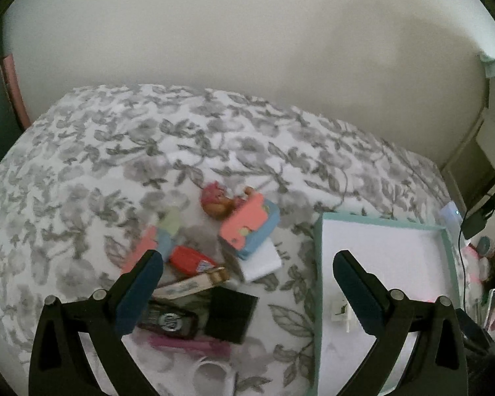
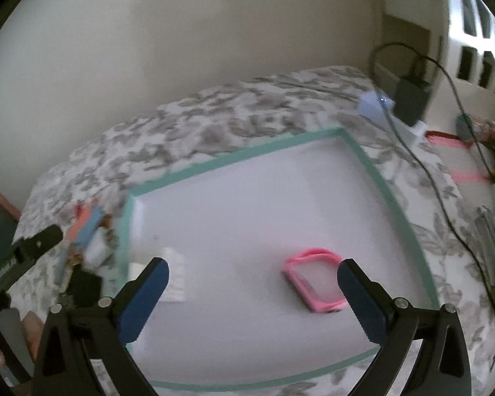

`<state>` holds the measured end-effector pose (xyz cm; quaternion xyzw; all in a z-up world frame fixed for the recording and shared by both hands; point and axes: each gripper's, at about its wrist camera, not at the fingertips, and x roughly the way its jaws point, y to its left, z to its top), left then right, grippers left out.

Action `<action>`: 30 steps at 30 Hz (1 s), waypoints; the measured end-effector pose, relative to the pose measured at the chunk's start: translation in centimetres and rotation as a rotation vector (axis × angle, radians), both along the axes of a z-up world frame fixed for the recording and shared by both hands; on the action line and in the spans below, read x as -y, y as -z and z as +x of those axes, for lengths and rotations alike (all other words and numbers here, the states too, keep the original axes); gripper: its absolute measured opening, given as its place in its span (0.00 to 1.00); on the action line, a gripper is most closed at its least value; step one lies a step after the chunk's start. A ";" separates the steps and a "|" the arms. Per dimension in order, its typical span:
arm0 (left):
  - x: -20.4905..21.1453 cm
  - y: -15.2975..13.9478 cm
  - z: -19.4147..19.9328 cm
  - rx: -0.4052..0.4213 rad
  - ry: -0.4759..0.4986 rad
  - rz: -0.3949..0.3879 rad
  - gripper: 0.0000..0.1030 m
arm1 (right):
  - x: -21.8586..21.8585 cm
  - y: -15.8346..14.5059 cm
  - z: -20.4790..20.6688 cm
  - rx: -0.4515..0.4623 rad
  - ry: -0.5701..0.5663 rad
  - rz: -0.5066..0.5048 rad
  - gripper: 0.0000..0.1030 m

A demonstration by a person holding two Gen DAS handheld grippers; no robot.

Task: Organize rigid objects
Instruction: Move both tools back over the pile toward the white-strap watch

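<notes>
1. the pink case (image 2: pixel 315 279) lies flat inside the tray (image 2: pixel 396 204), near its right rim.
2. the right gripper (image 2: pixel 252 275) hangs above it, jaws wide, gripping nothing.
3. the left gripper (image 1: pixel 247 270) is also spread empty, over the pile (image 1: pixel 214 264) on the bedspread (image 1: pixel 115 151) left of the tray.

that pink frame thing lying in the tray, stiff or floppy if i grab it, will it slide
The pink frame looks like a thin open rim with nothing in its middle, so it is probably light and may flex when squeezed. It lies flat on the smooth white floor of the tray, so a push would likely slide it, not tip or roll it.
</notes>
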<state>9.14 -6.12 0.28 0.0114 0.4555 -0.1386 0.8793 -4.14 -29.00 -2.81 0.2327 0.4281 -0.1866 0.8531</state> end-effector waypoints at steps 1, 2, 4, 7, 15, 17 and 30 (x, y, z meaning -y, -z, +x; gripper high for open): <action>-0.4 -0.5 -0.2 0.009 -0.004 0.012 1.00 | -0.8 -0.4 0.4 0.013 -0.019 -0.004 1.00; -0.6 -1.0 -0.5 0.016 0.001 0.023 1.00 | -1.4 -0.8 0.7 0.023 -0.033 -0.010 1.00; -1.1 -1.8 -0.8 0.016 0.009 0.053 1.00 | -2.9 -1.7 1.3 0.052 -0.067 -0.017 1.00; -2.2 -2.7 -0.9 0.003 -0.010 0.098 1.00 | -5.2 -2.6 2.1 0.079 -0.127 0.005 1.00; -8.2 -1.1 -0.9 -0.126 -0.178 0.125 1.00 | -12.5 -1.9 4.3 0.031 -0.353 -0.015 1.00; -9.6 0.3 -0.8 -0.172 -0.215 0.131 1.00 | -14.3 -1.3 4.7 0.004 -0.403 -0.024 1.00; -15.4 5.8 -0.1 -0.371 -0.346 0.086 1.00 | -19.8 3.3 6.2 -0.147 -0.558 -0.021 1.00</action>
